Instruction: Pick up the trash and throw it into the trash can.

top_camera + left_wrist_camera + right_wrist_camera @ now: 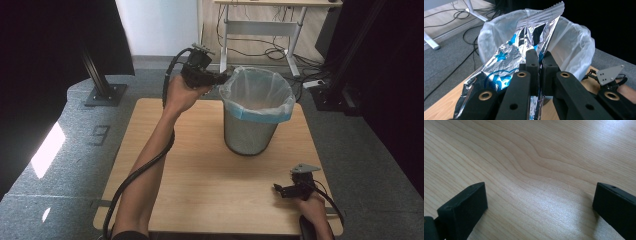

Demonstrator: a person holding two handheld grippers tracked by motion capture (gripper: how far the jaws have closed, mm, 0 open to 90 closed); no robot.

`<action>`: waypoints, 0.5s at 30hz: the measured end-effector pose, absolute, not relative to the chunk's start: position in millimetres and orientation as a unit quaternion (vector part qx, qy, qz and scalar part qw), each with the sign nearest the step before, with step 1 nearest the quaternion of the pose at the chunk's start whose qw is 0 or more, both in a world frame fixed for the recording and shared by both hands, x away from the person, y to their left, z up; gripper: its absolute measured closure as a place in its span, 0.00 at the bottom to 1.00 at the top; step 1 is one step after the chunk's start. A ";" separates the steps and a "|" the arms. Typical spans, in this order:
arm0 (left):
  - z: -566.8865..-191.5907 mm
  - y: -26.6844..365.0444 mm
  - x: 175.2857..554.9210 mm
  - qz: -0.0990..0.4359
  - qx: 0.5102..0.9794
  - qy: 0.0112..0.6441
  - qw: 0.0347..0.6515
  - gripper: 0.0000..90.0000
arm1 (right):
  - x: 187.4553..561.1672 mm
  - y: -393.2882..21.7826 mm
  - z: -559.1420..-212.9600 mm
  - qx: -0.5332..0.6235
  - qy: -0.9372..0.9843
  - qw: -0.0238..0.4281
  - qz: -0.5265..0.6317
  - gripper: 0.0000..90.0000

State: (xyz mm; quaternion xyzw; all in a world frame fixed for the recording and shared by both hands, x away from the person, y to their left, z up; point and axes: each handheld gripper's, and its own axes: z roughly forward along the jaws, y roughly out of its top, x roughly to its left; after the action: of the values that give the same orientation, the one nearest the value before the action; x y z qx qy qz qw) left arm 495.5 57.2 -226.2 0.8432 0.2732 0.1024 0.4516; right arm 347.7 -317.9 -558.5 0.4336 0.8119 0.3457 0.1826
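- Clamped tight, the jaws of our left gripper (pixel 537 60) pinch a crumpled silver foil wrapper (pixel 524 50) with blue print; the pads press the foil from both sides, with hardly any gap between them.
- We hold that left gripper (pixel 207 75) raised above the far left part of the table (pixel 200 170), just beside the rim of the waste bin (pixel 252 130), with its tips pointing toward the bin's mouth.
- In the left gripper view the wrapper stands up in front of the jaws, its crimped, serrated end at the top and its wider body spilling down to the left of the jaws.
- Behind the wrapper we see the open mouth of the waste bin (pixel 579 45), lined with a clear plastic bag (pixel 571 37); the wrapper overlaps the opening in this view, but we cannot tell whether it is already over the rim.
- From above, the bin is a grey mesh basket standing upright on the far middle of the table, the bag (pixel 257 92) folded over its rim with a blue band showing.
- Our right gripper (pixel 282 190) lies low at the near right corner of the table, well apart from the bin.
- Its jaws stand wide apart with bare wood grain (pixel 536 170) between them, holding nothing.
- Black cable (pixel 135 175) trails from the left gripper along our left forearm.
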 end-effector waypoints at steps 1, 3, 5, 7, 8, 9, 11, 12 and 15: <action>-225.8 52.5 498.1 0.101 0.843 0.273 0.453 0.96 | 347.7 -317.9 -558.5 0.434 0.812 0.183 0.346 0.00; -225.3 44.3 502.0 0.099 0.843 0.271 0.454 0.96 | 347.7 -317.8 -558.5 0.433 0.812 0.183 0.346 0.00; -225.0 39.9 503.9 0.100 0.844 0.270 0.453 0.96 | 347.7 -317.8 -558.5 0.433 0.812 0.182 0.346 0.00; -224.5 31.3 507.2 0.097 0.843 0.267 0.457 0.96 | 347.7 -317.7 -558.6 0.433 0.812 0.183 0.346 0.00; -224.8 22.9 510.4 0.095 0.842 0.264 0.460 0.96 | 347.7 -317.7 -558.6 0.433 0.812 0.183 0.346 0.00; -225.2 18.4 511.8 0.097 0.844 0.263 0.458 0.96 | 347.7 -317.7 -558.6 0.433 0.812 0.183 0.346 0.00; -226.7 10.0 515.1 0.096 0.846 0.260 0.455 0.96 | 347.7 -317.7 -558.6 0.432 0.812 0.182 0.347 0.00; -226.7 10.0 515.1 0.096 0.846 0.260 0.455 0.96 | 347.7 -317.7 -558.6 0.432 0.812 0.182 0.347 0.00; -230.4 -4.9 522.0 0.090 0.845 0.259 0.458 0.96 | 347.6 -317.6 -558.6 0.432 0.812 0.182 0.347 0.00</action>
State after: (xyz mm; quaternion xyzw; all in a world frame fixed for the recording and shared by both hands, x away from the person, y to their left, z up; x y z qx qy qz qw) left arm 522.0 -4.9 -230.4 0.8454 0.2592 0.0901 0.4582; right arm 347.6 -317.6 -558.6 0.4320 0.8124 0.3467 0.1822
